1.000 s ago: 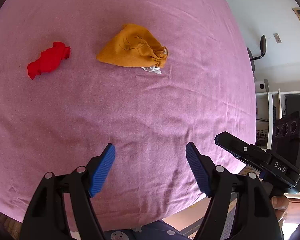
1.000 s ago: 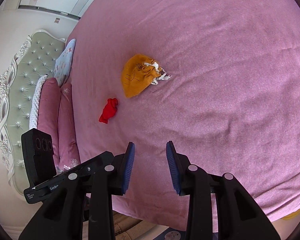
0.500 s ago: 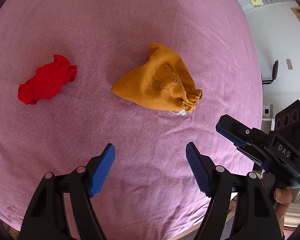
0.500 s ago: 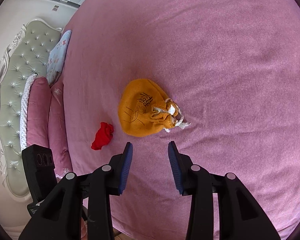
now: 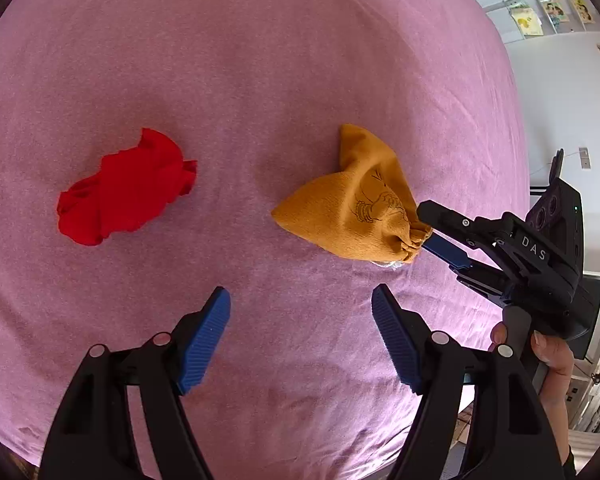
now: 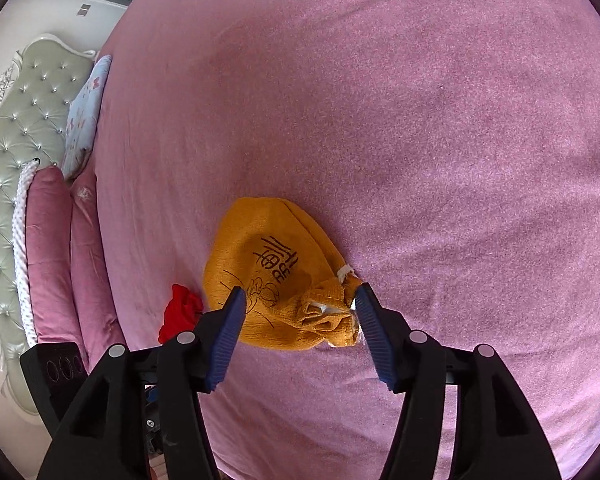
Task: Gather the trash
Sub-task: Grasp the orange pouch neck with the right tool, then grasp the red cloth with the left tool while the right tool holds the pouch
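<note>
Bed (image 5: 260,60): pink cover, pretty bare.
Orange pouch (image 6: 276,280): its gathered neck sat between the right gripper (image 6: 300,320), jaws just widening, not pinching.
Left gripper (image 5: 300,336): gaping, nothing in it.
Red scrap (image 5: 124,192): lay just beside.

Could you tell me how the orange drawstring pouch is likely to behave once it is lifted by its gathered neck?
The orange pouch looks like soft, wrinkled cloth, so it will probably sag below the grip. It lies slumped and flattish, suggesting little weight. Its gathered neck should give the pads good purchase.
</note>
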A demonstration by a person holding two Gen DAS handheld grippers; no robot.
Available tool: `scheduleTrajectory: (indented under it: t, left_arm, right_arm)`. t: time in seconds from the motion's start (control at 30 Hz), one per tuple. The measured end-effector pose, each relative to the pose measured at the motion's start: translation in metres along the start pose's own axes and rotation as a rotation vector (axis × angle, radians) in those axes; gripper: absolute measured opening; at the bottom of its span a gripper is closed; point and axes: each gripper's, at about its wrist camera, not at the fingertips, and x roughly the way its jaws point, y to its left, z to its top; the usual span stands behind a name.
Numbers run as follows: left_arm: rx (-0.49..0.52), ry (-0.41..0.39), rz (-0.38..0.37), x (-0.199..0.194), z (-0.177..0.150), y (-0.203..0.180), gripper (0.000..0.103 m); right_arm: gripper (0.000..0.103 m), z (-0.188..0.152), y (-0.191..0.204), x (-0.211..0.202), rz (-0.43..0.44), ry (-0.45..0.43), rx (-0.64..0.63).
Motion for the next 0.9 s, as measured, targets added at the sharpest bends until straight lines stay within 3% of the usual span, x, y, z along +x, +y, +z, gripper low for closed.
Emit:
scheduleTrajectory:
  t: [0.17,0.3,0.5,0.6,0.7,0.8,0.83,0.9]
  left_arm:
    - [-0.027,-0.026,0.026,-0.011,0.012,0.021,0.073]
    - [-0.040,-0.036,0.054,-0.014,0.023,0.038,0.073]
    - [-0.041,-0.034,0.090,-0.009,0.044,0.053,0.073]
    - [-0.039,-0.023,0.111,-0.002,0.053,0.059,0.074]
    - [-0.027,-0.011,0.146,0.009,0.063,0.062,0.076]
    - [-0.040,-0.002,0.172,0.020,0.072,0.070,0.076]
    - [-0.051,-0.001,0.176,0.021,0.073,0.073,0.074]
    - [-0.071,0.003,0.191,0.022,0.076,0.082,0.057]
  right_arm:
    - [0.057,0.001,0.002,0.014,-0.092,0.035,-0.016]
    - [0.058,0.002,0.001,0.022,-0.099,0.039,-0.002]
    - [0.044,-0.004,0.007,0.021,-0.136,-0.006,-0.032]
    - [0.038,-0.009,0.002,0.016,-0.108,-0.018,-0.005]
    - [0.035,-0.014,0.006,0.017,-0.010,0.008,0.017]
    - [0.034,-0.022,0.021,0.022,0.011,0.022,-0.017]
    - [0.034,-0.024,0.025,0.025,0.023,0.029,-0.023]
    - [0.034,-0.029,0.031,0.028,0.040,0.039,-0.025]
